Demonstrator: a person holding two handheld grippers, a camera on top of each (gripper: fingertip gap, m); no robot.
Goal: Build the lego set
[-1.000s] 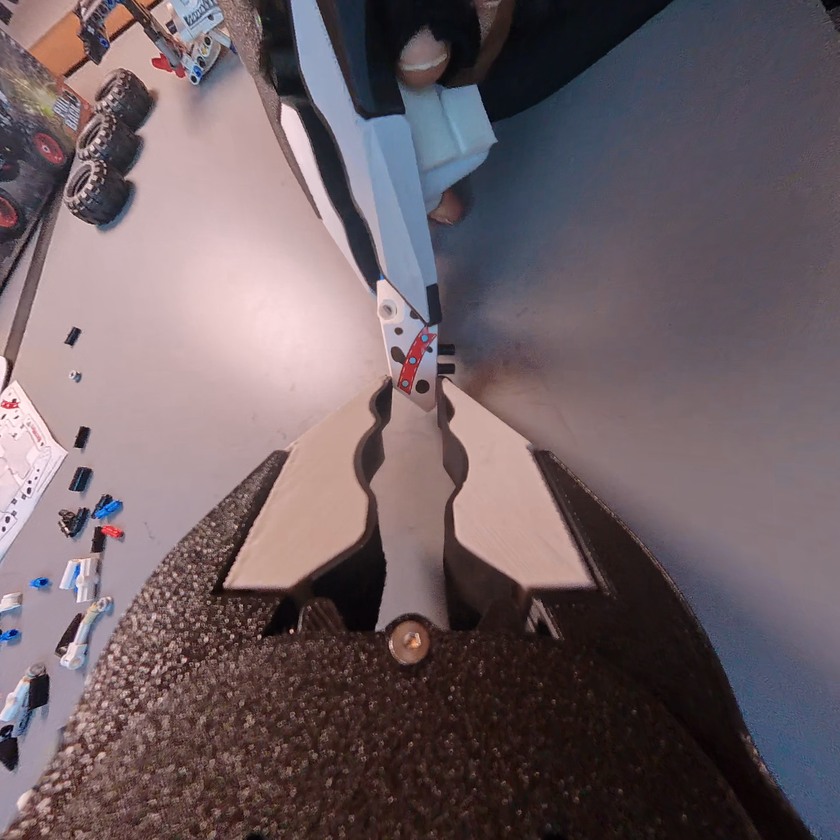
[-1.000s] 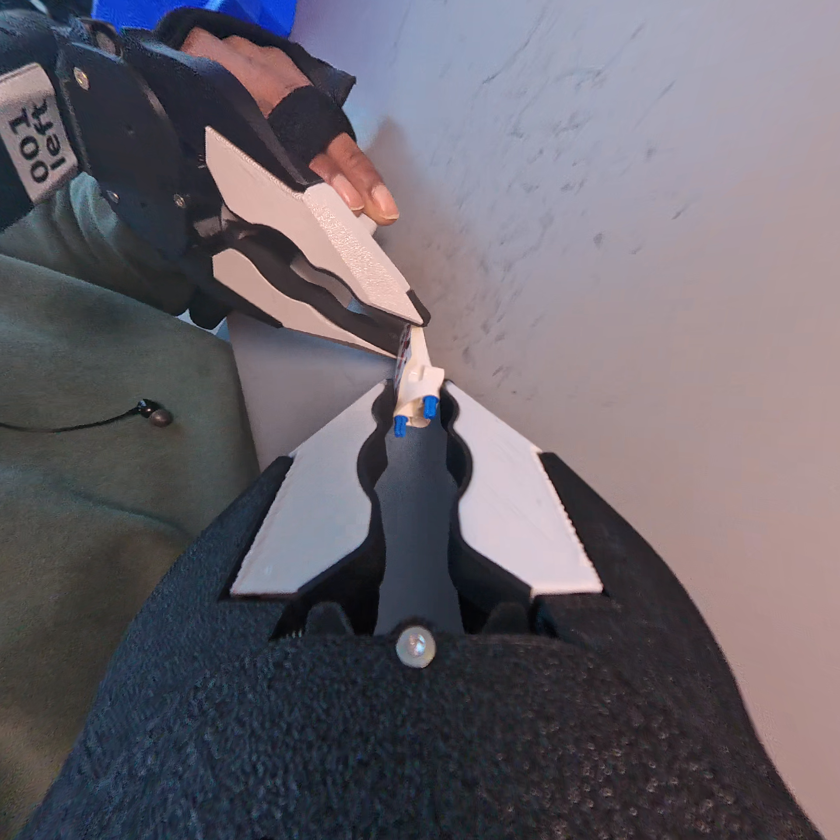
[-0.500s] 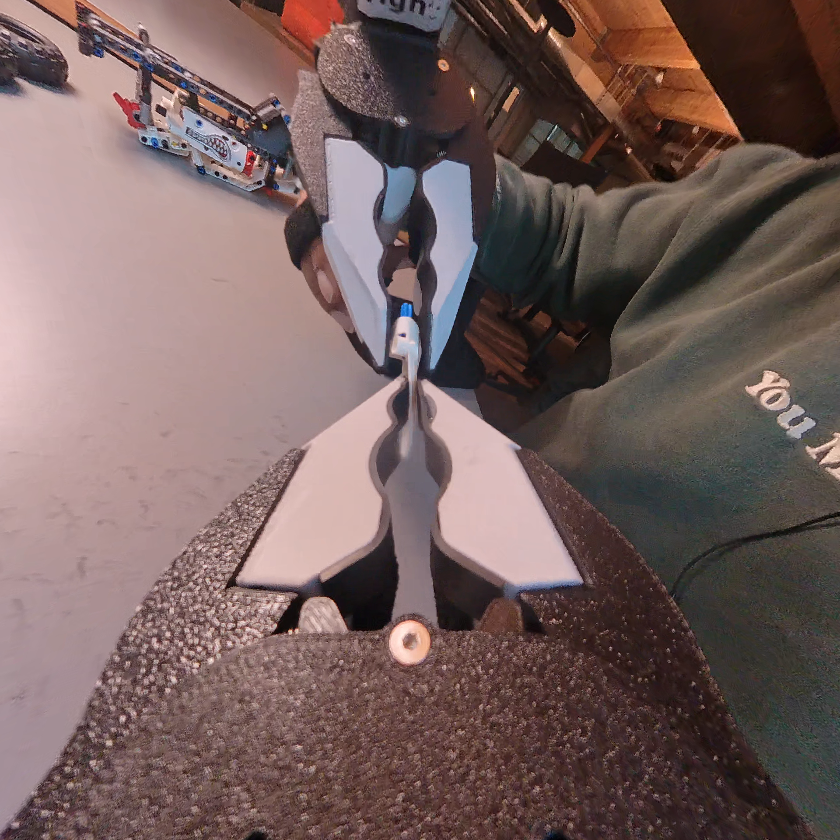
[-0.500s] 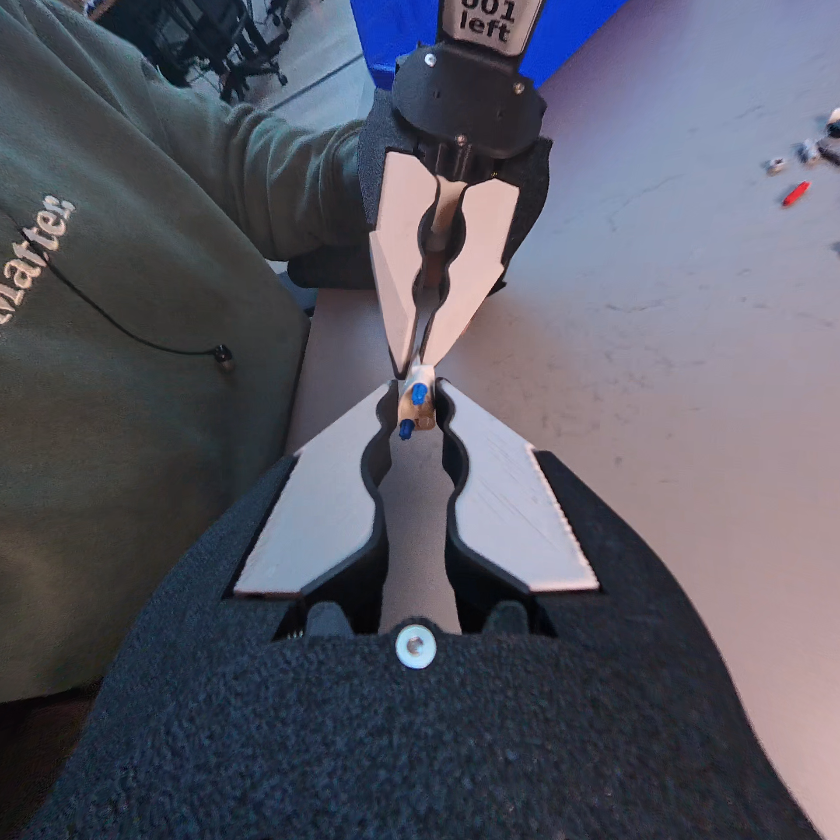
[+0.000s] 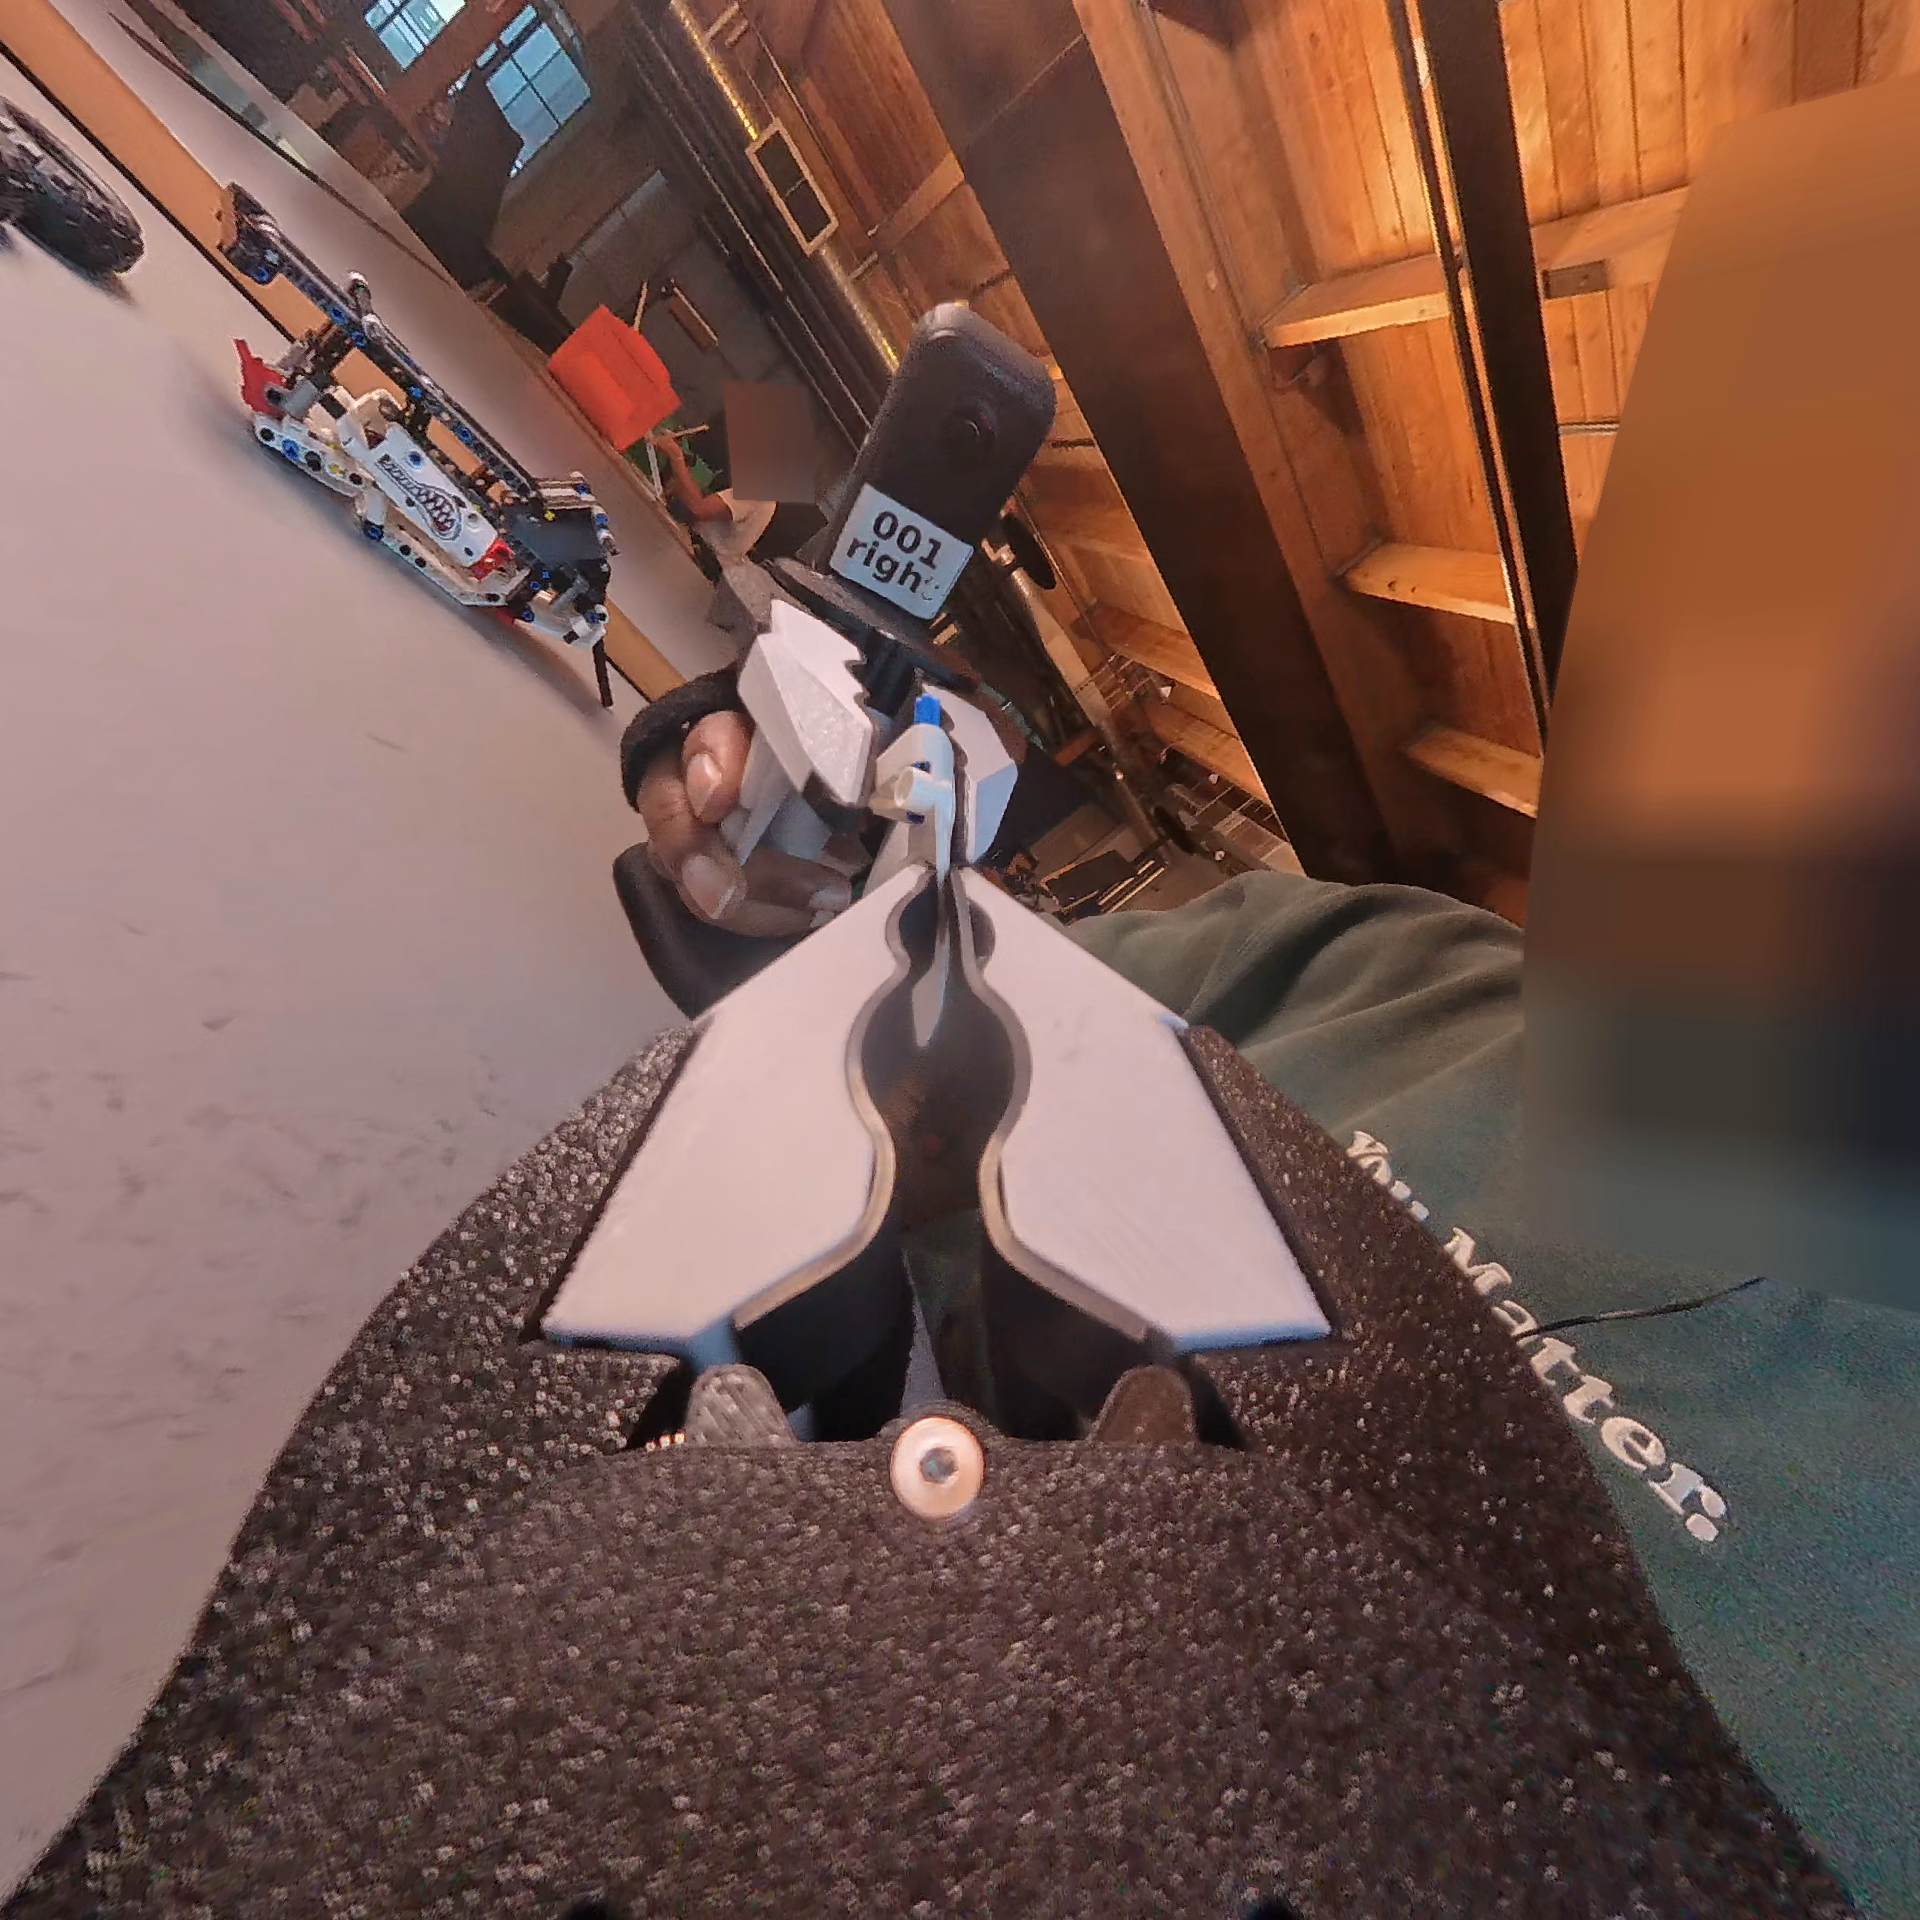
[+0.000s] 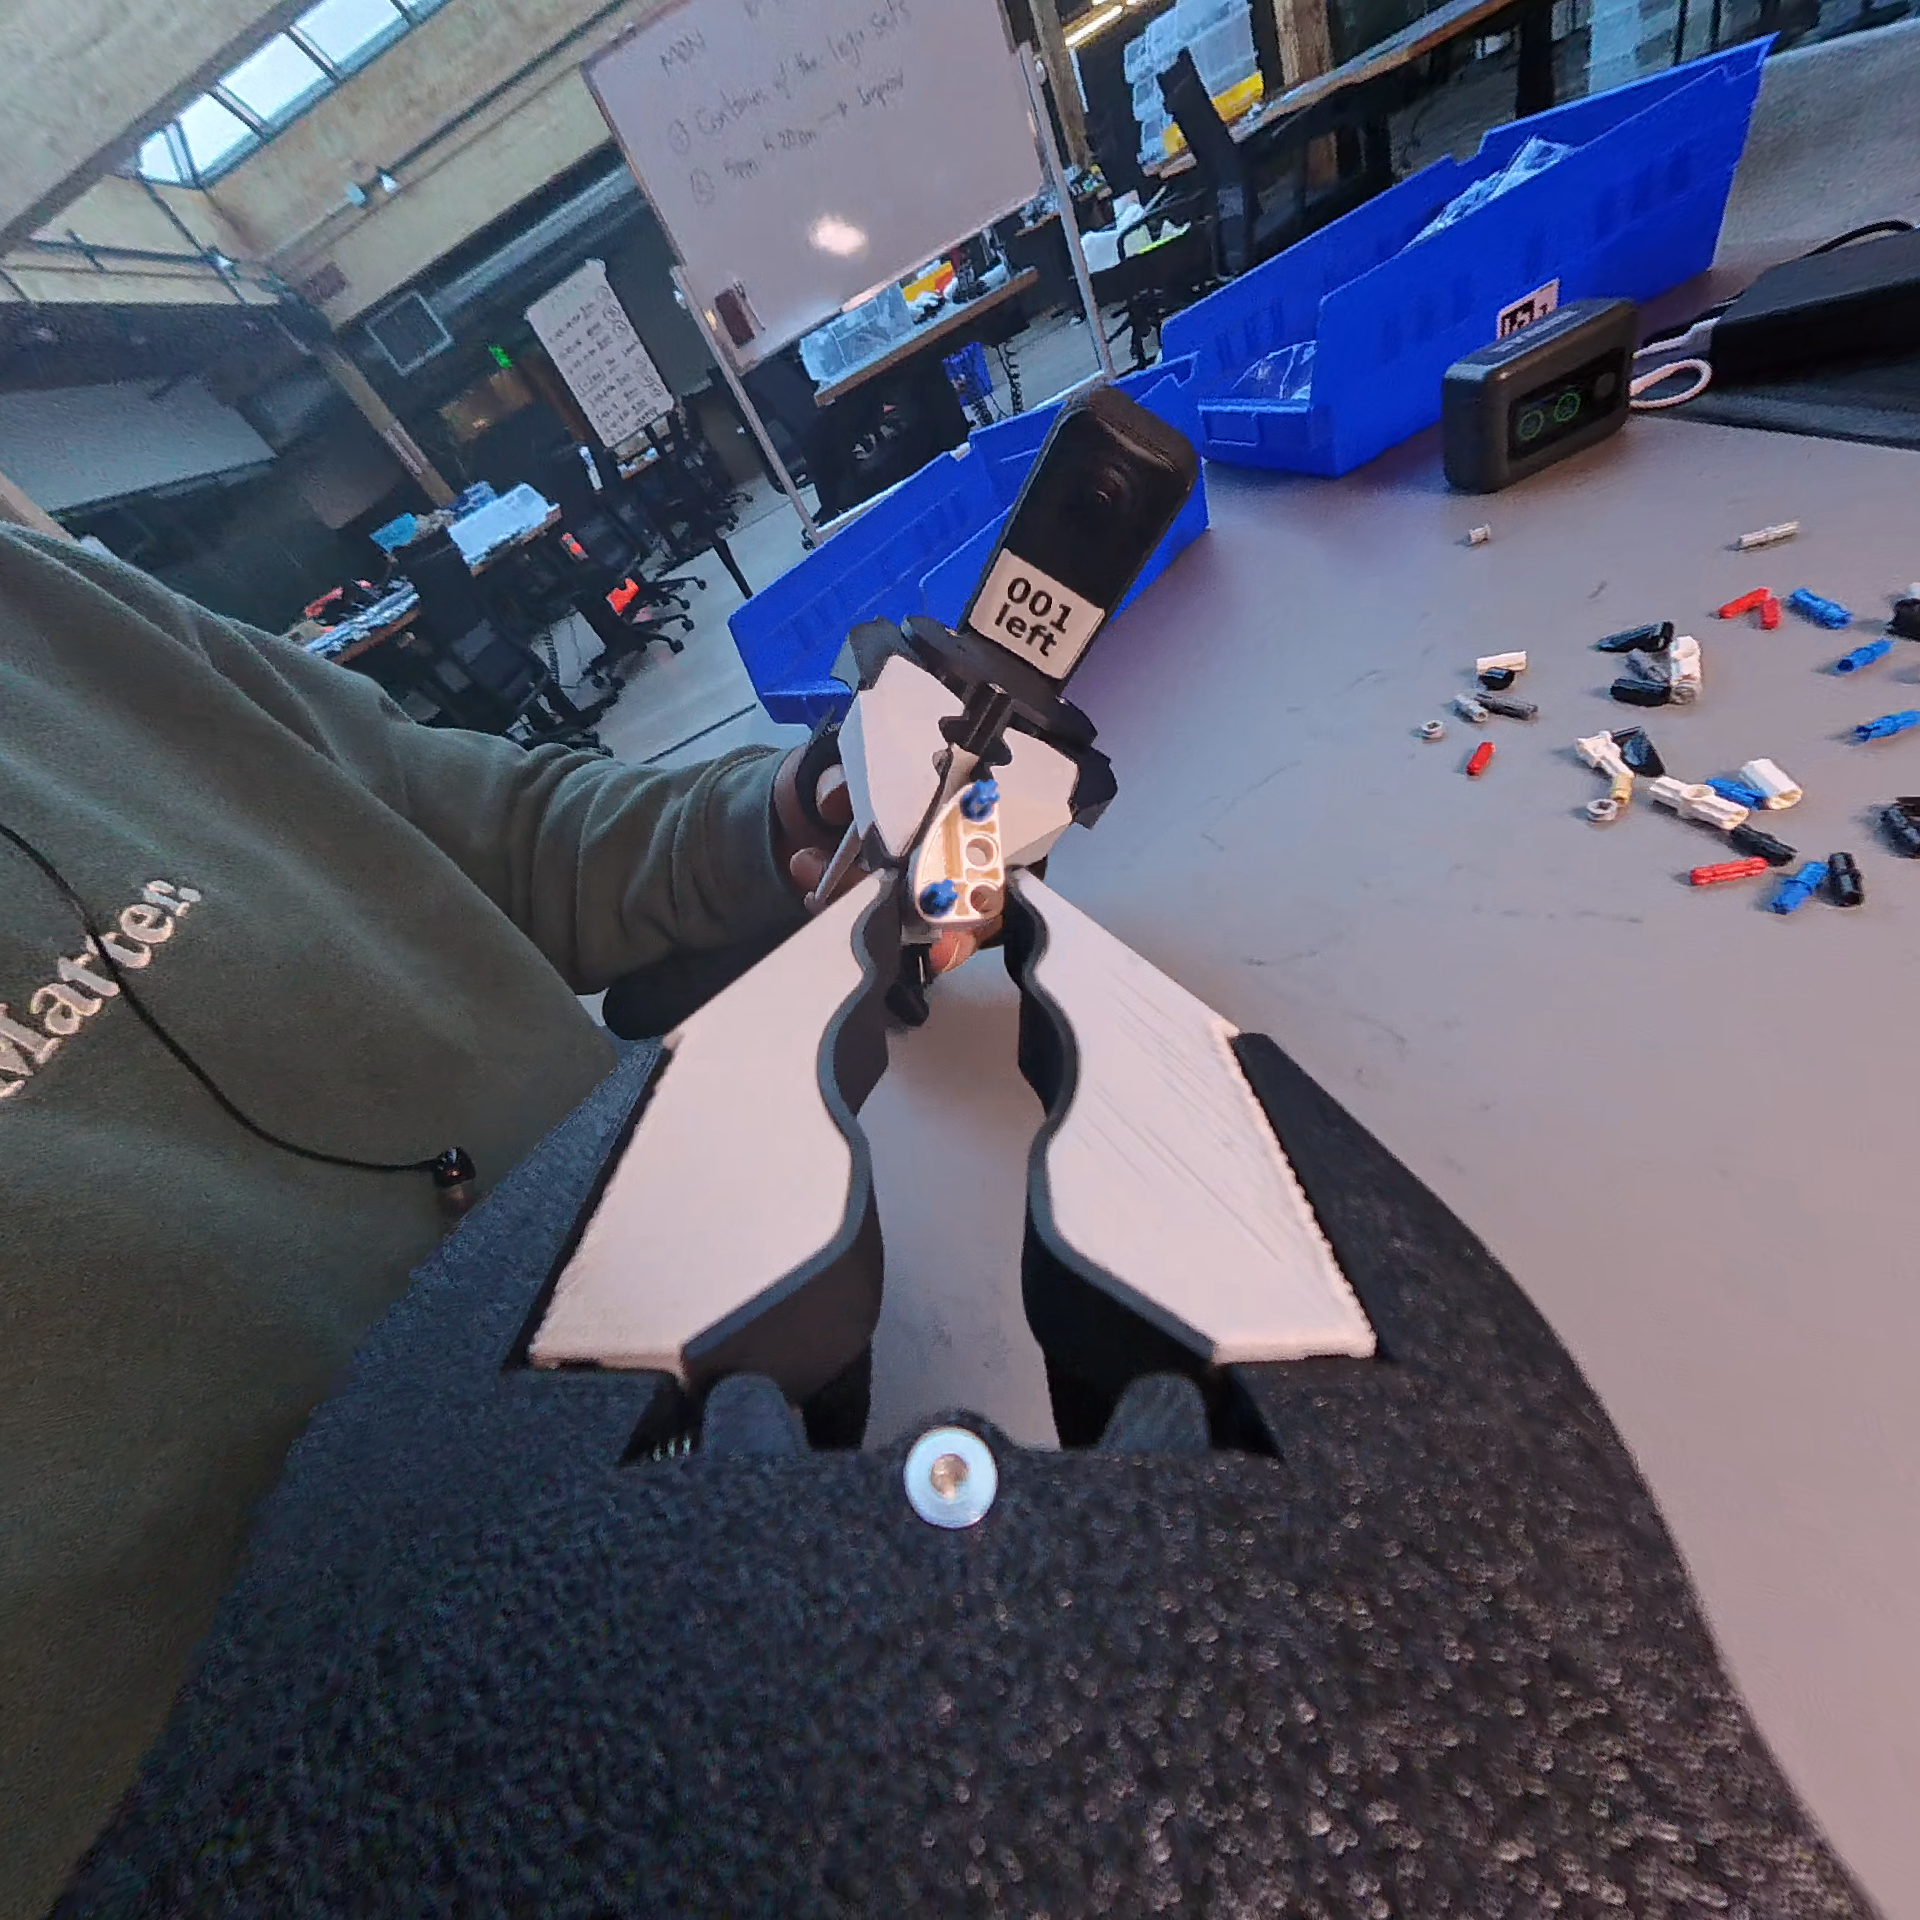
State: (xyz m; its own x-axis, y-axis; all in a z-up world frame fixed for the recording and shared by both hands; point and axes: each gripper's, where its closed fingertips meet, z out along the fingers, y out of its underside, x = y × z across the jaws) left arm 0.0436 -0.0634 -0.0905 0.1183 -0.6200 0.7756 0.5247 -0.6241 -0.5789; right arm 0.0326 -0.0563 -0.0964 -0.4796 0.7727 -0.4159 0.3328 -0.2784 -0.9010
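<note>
My left gripper [image 5: 940, 888] is shut on the thin edge of a white Lego panel piece [image 5: 914, 774] fitted with blue pins. It holds the piece in the air above the grey table [image 6: 1507, 1143]. In the right wrist view the piece [image 6: 966, 862] shows face-on, with round holes and two blue pins [image 6: 977, 798], and the left gripper [image 6: 940, 821] clamps it from behind. My right gripper [image 6: 951, 904] is open, its jaws on either side of the piece's lower end with a small gap. It also shows in the left wrist view [image 5: 914, 790].
A partly built white and black model [image 5: 416, 488] and a black tyre [image 5: 62, 218] lie far left on the table. Several loose small pieces [image 6: 1683, 769] lie to the right. Blue bins [image 6: 1455, 270] and a black device [image 6: 1538, 395] stand behind. A person's green sweater [image 6: 208, 935] is close. Only a small space, under 4 cm, lies between the two pairs of fingers.
Both grippers have tilted up away from the table. The right gripper's jaws have widened and let go of the white piece, which now shows face-on. The left gripper still holds it.
</note>
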